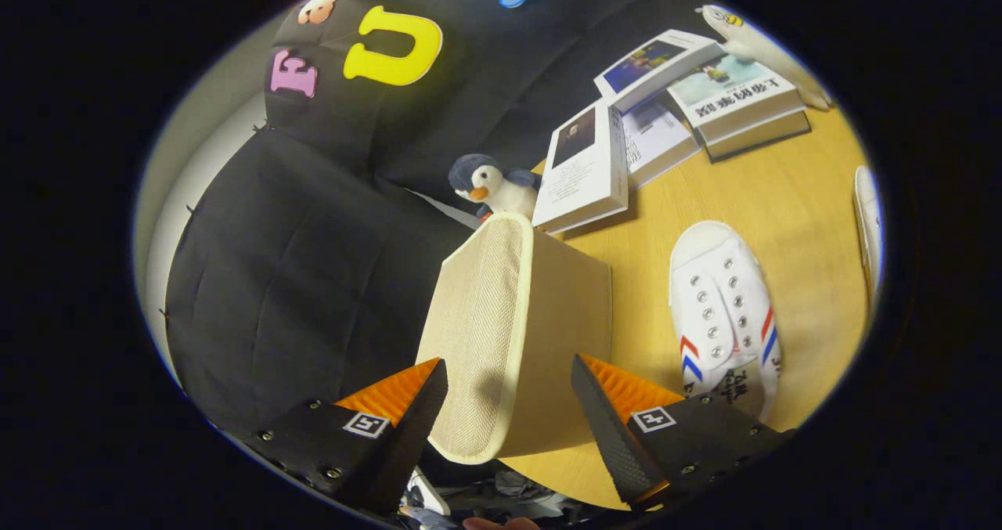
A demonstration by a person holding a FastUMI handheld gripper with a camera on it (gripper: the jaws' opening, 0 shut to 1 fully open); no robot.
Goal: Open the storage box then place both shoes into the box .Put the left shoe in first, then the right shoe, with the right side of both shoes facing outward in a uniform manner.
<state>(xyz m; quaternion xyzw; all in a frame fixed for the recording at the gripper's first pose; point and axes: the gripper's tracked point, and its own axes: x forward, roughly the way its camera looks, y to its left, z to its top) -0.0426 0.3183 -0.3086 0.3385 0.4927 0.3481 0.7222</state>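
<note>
Fingers spread, flanking storage box; wooden table — white shoe, books

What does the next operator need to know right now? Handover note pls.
Gripper: open, fingers either side of the beige storage box's fabric lid; no contact visible.
Lid looks lifted on edge, so opening seems underway; cannot tell if it is fully open.
One white shoe with red and blue stripes lies on the wooden table beside the box. A second white item beyond it may be the other shoe.
Done: no shoe seen in the box.
Left: finish opening, left shoe in, then right, right sides outward.
</note>
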